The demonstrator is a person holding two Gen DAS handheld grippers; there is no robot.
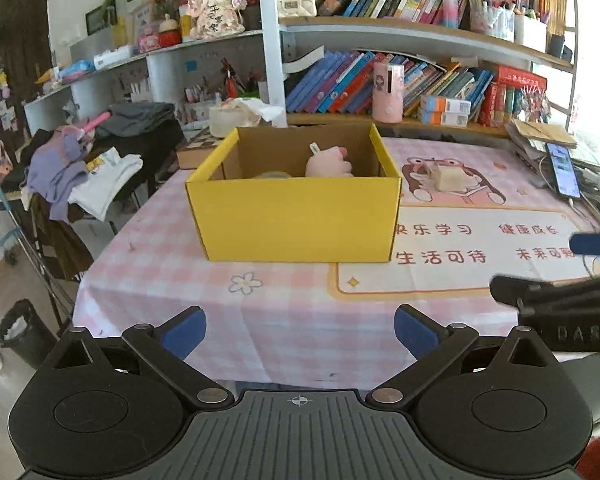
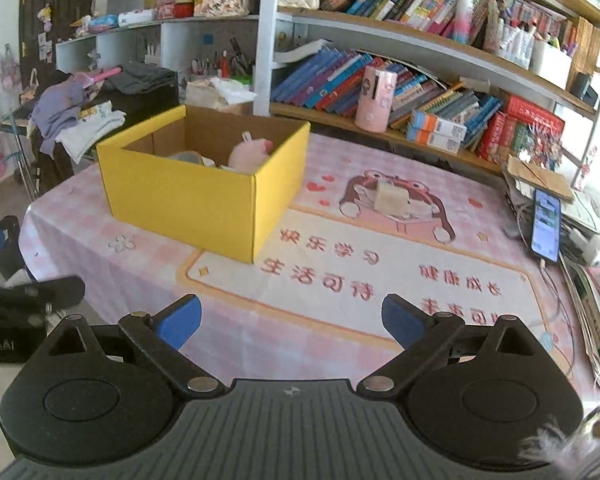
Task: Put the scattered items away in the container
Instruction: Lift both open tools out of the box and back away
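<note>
A yellow cardboard box (image 1: pixel 296 216) stands on the pink tablecloth, also in the right wrist view (image 2: pixel 188 204). Inside lie a pink plush toy (image 1: pixel 329 164) (image 2: pixel 249 154) and a pale item (image 2: pixel 186 157). A small beige block (image 1: pixel 448 178) (image 2: pixel 392 199) lies on the cloth to the right of the box. My left gripper (image 1: pixel 300 332) is open and empty, near the table's front edge, well short of the box. My right gripper (image 2: pixel 291 322) is open and empty, above the cloth in front of the block. The right gripper's finger also shows in the left wrist view (image 1: pixel 556 292).
A phone (image 2: pixel 546 224) on a cable and stacks of papers (image 2: pixel 588 300) lie at the table's right edge. Bookshelves (image 2: pixel 420 80) and a pink cylinder (image 2: pixel 374 100) stand behind the table. A rack of clothes (image 1: pixel 80 176) and a black bin (image 1: pixel 24 332) are to the left.
</note>
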